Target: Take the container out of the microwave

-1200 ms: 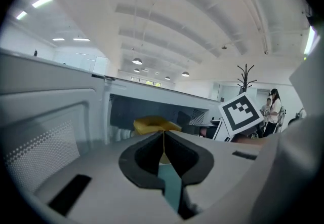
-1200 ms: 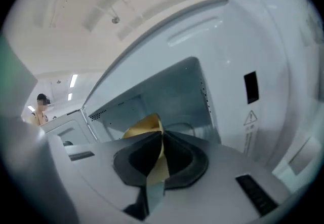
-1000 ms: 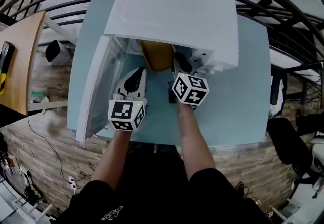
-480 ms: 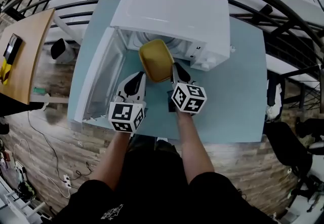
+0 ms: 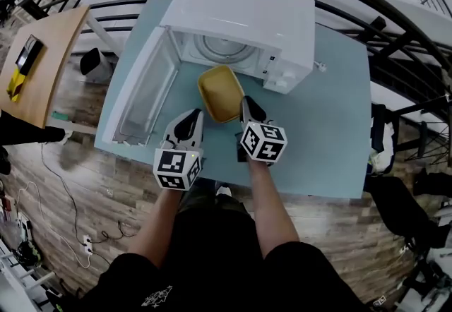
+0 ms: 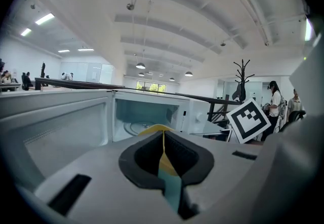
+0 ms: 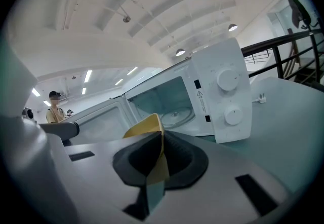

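Observation:
A yellow container [image 5: 219, 93] hangs over the table just outside the open white microwave [image 5: 244, 13]. My left gripper [image 5: 197, 116] is shut on its near left rim and my right gripper [image 5: 246, 102] on its near right rim. In the left gripper view a thin yellow edge of the container [image 6: 152, 129] is pinched between the shut jaws of that gripper [image 6: 163, 141]. The right gripper view shows the same: the container's rim [image 7: 144, 124] is clamped in the right gripper [image 7: 160, 146]. Behind it, the glass turntable [image 5: 219, 49] in the cavity is bare.
The microwave door [image 5: 141, 94] swings out to the left, beside my left gripper. The light blue table [image 5: 321, 120] reaches out to the right of the microwave. Its control knobs [image 7: 227, 80] face me. Black railings and a wooden desk [image 5: 39, 63] lie beyond the table.
Both grippers drew back toward me with the container, which came out of the microwave cavity and now hangs over the table in front of it.

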{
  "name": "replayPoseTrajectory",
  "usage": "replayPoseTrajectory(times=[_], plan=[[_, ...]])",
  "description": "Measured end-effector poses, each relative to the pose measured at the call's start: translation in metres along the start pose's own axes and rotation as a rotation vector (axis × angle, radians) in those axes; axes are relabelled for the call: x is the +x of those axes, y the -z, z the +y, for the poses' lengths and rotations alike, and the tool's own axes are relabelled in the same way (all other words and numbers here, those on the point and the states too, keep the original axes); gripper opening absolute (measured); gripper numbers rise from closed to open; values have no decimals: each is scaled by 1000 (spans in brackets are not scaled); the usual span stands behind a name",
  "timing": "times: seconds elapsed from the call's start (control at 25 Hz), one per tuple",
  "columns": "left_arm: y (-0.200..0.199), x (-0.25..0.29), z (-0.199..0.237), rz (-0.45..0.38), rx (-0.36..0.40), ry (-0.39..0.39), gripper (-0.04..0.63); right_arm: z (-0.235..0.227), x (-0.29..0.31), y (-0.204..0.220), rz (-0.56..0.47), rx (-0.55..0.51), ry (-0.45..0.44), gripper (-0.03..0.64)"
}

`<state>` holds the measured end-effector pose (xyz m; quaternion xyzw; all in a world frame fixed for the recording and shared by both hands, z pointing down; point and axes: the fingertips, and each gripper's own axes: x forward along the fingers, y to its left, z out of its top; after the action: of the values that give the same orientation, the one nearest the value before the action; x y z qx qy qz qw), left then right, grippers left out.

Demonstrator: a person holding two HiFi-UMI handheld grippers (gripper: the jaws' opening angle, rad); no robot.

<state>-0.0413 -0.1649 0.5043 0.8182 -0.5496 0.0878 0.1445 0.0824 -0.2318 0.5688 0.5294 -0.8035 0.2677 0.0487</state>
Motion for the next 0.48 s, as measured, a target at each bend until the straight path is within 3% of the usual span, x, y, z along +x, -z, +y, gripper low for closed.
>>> replayPoseTrajectory(times=[0.48], plan=[[52, -13, -11, 65, -13, -11, 8, -21, -5, 53, 60, 32, 1, 18]])
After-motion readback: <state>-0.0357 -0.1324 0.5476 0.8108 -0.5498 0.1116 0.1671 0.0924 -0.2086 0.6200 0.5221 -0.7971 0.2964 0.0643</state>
